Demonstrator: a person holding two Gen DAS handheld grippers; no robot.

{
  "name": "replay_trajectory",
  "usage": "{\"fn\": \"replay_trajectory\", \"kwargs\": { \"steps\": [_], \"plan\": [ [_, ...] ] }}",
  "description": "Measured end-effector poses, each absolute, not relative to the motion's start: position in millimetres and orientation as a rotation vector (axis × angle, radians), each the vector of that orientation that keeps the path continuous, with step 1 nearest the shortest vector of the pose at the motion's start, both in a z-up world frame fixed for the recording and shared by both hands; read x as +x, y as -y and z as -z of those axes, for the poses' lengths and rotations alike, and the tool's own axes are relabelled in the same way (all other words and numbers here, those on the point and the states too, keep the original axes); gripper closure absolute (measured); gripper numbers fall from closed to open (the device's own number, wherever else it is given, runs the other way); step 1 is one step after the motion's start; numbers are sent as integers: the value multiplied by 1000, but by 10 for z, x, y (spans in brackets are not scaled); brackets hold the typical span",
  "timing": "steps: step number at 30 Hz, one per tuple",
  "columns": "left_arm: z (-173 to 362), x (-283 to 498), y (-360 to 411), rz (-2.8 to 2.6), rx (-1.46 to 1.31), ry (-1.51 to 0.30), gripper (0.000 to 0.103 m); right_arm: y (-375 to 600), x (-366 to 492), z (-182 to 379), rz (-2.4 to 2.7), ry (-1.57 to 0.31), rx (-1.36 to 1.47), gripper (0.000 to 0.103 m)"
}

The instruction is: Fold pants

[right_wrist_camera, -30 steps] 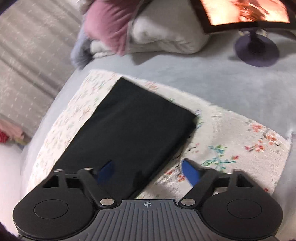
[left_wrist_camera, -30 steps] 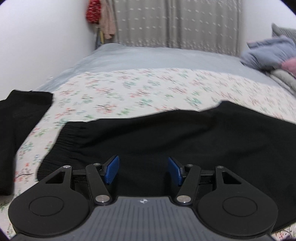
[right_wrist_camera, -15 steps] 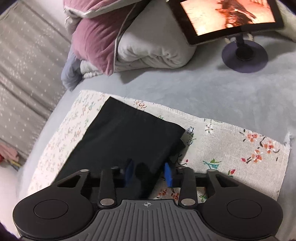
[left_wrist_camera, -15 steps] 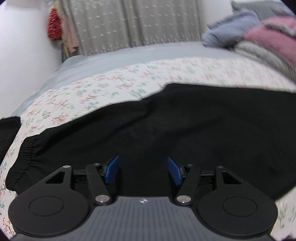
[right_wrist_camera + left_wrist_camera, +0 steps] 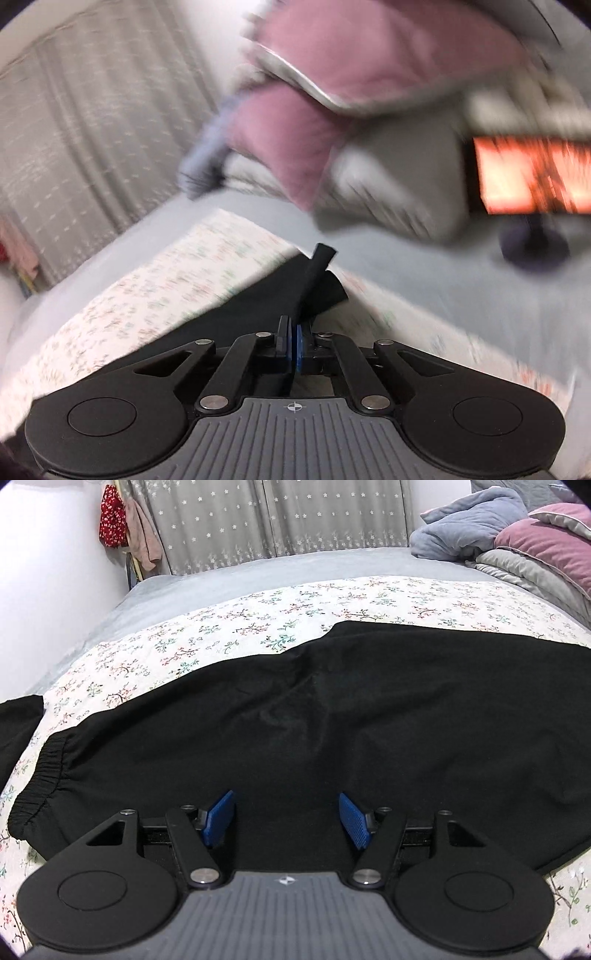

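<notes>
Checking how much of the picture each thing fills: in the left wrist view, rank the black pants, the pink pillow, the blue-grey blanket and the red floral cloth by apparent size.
1. Black pants, though nearest the camera.
2 and 3. Blue-grey blanket and pink pillow look alike; the pillow is cut off by the picture's edge.
4. Red floral cloth.

a bed fills most of the room, dressed in a plain grey sheet (image 5: 295, 568) with a white floral cloth (image 5: 258, 624) spread over it. at twelve o'clock hangs a grey curtain (image 5: 280, 513) dotted with small white flowers, reaching down behind the bed. at ten o'clock stands a bare white wall (image 5: 48, 572), and in its corner a red patterned garment (image 5: 110, 517) and a pinkish one (image 5: 144, 535) hang together. at two o'clock bedding is heaped: a blue-grey blanket (image 5: 469, 524), a mauve quilt (image 5: 554, 550) and a pale grey one (image 5: 517, 572). beside the heap a lit screen (image 5: 532, 173) glows orange on a round dark stand (image 5: 532, 247). the light is soft and even.
</notes>
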State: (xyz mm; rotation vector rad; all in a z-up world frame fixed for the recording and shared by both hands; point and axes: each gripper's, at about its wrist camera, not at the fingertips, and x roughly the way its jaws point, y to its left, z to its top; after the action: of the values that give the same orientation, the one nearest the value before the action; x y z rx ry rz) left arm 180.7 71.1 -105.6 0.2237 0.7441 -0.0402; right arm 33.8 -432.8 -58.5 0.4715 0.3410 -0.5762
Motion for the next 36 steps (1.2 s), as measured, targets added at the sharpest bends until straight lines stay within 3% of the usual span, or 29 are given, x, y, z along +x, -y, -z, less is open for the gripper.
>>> {"fn": "replay_trajectory", "kwargs": {
  "steps": [12,24,29,32,36],
  "plan": [
    [721,1797,-1140,35,-57,-735,28,3052,693,144,363,-239,-68,103],
    [626,1896,-1790,209,-575,-744,28,1322,1349,31,146,-258,-196,103],
    [790,1917,-1910,355,-927,-775,21,342,1557,348,53,-332,-330,103],
    [863,1993,-1739,409,-941,-825,13,-24,1516,657,1,-360,-448,103],
    [1001,2121,-1551,419,-1014,-936,13,-193,1376,887,-15,-365,-529,103]
  ]
}}
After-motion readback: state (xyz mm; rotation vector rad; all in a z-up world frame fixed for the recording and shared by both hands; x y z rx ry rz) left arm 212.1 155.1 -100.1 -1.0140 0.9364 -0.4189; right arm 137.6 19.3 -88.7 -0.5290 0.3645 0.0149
